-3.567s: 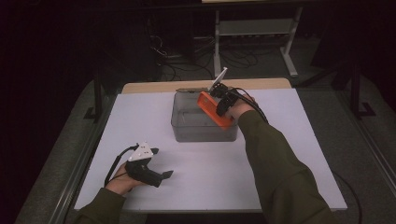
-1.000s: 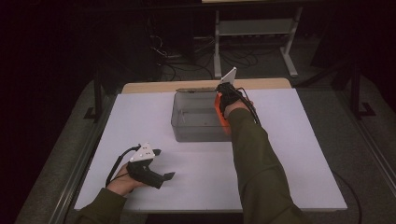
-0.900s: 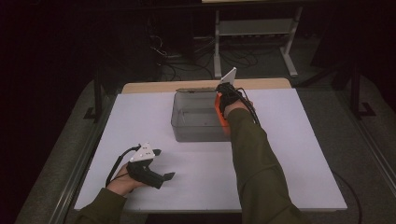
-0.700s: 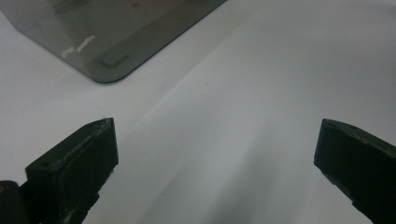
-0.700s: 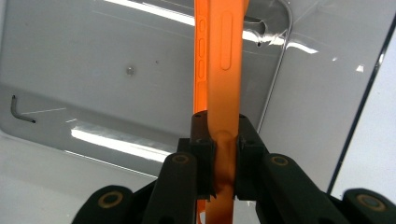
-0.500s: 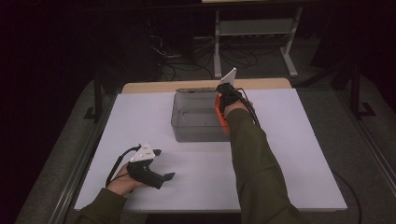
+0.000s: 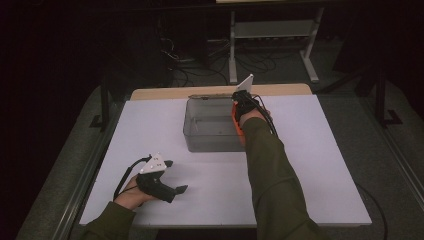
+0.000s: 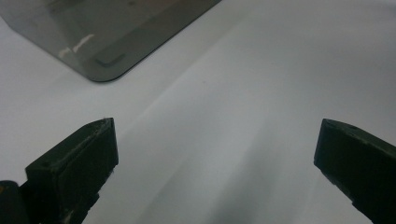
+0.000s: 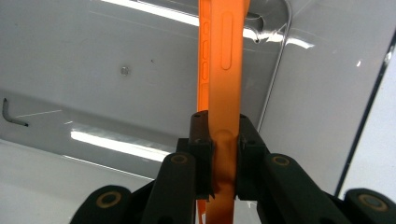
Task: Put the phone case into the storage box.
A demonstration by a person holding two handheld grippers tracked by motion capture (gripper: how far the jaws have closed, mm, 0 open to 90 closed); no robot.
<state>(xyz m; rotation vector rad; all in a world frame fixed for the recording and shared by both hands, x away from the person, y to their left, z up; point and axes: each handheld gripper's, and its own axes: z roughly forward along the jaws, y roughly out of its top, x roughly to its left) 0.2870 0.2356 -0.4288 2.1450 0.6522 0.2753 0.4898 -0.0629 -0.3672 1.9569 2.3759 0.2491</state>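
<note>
Right gripper (image 9: 223, 154) is clamped on a thin orange silicone phone case (image 9: 224, 70), held edge-on and hanging over the right-hand wall of the translucent grey plastic bin (image 7: 210, 125). Compared with a few seconds back, when the case was seen tilted broadside across the bin top, it has been swung upright and shifted to the bin's right side; since a second ago nothing has moved. Judgement: the case is lined up for lowering into the bin, release not yet made. In the right gripper view the bin floor is seen below the case tip, bare apart from a small hex key (image 9: 11, 114) lying well off to the left, so room for the drop is ample. The bin's rounded corner rim sits just right of the case; a slight drift that way could catch the wall. Left gripper (image 7: 172, 175) is parked on the white tabletop (image 7: 310, 165) near the person, jaws spread wide with nothing between them, well apart from the bin.
</note>
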